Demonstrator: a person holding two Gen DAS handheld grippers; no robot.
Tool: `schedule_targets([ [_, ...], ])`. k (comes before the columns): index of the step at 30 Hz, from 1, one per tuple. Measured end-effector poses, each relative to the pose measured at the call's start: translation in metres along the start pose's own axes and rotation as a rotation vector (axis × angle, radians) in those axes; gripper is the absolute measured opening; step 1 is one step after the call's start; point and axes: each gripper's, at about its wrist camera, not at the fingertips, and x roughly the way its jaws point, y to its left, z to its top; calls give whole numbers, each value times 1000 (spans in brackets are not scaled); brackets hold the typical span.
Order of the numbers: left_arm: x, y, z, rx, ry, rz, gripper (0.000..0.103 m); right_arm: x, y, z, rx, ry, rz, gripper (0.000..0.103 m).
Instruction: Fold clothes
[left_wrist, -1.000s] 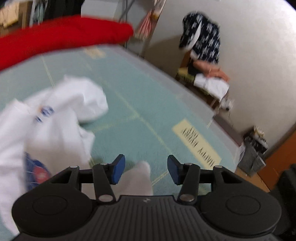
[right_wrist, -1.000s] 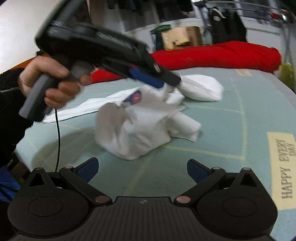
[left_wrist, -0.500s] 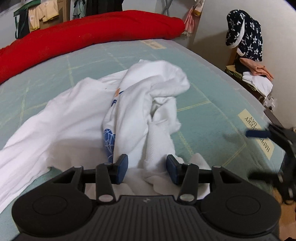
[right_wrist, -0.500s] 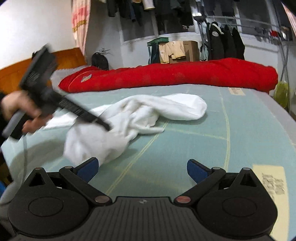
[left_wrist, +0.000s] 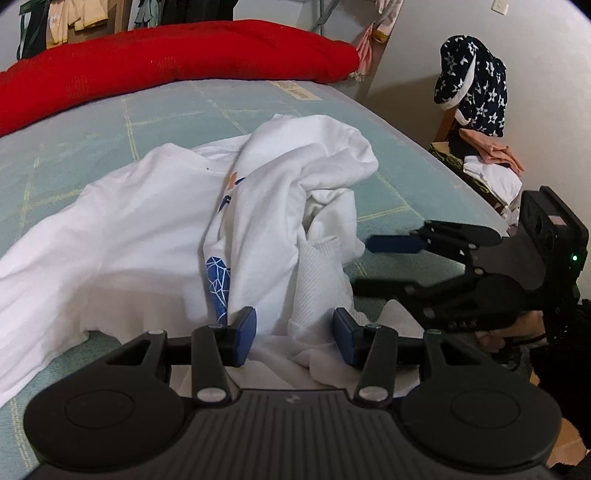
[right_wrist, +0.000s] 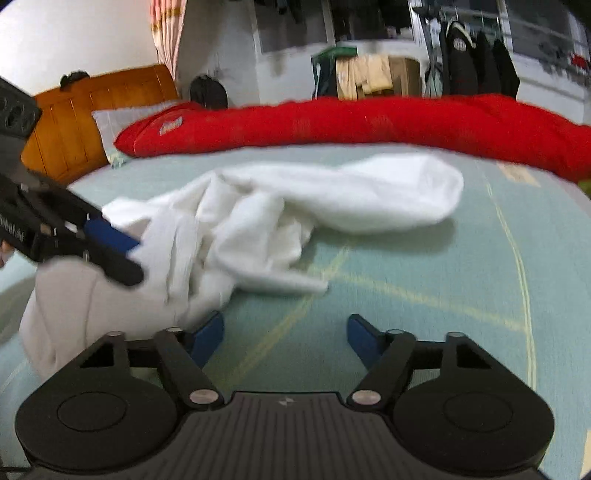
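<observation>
**White T-shirt bunched on bed, both grippers at its near edge**

The white T-shirt (left_wrist: 155, 229) lies crumpled on the green bed sheet (left_wrist: 74, 147), print twisted inward, one end trailing toward the red quilt (left_wrist: 166, 62). My left gripper (left_wrist: 293, 334) has its jaws apart with a ribbed fold between them, not pinched. My right gripper (right_wrist: 286, 338) is spread wide over bare sheet, holding nothing. Judgement: spreading stage; next I need a hem or shoulder clamped, then pulled flat.

A bedroom in a home.
There is a bed (right_wrist: 480, 258) with a green cover, a wooden headboard (right_wrist: 92, 118), a pillow (right_wrist: 110, 125) and a red blanket (right_wrist: 351, 122); coats hang on a rack (right_wrist: 476, 70), and clothes lie on a chair (left_wrist: 476, 147).
</observation>
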Motion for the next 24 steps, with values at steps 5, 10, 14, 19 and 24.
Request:
schedule_targets([
  [5, 2, 1, 0, -17, 0, -3, 49, 15, 13, 15, -105, -22, -7, 56],
  [10, -8, -9, 0, -2, -18, -7, 48, 19, 34, 22, -235, -6, -53, 17],
  [14, -23, -22, 0, 31, -39, -24, 53, 1, 36, 23, -252, -20, -116, 14],
  [19, -28, -37, -1, 68, -37, -16, 58, -42, 13, 27, -202, -46, -208, 12],
  [24, -28, -44, 0, 62, -36, -12, 59, -79, -28, 30, -100, -48, -336, 12],
])
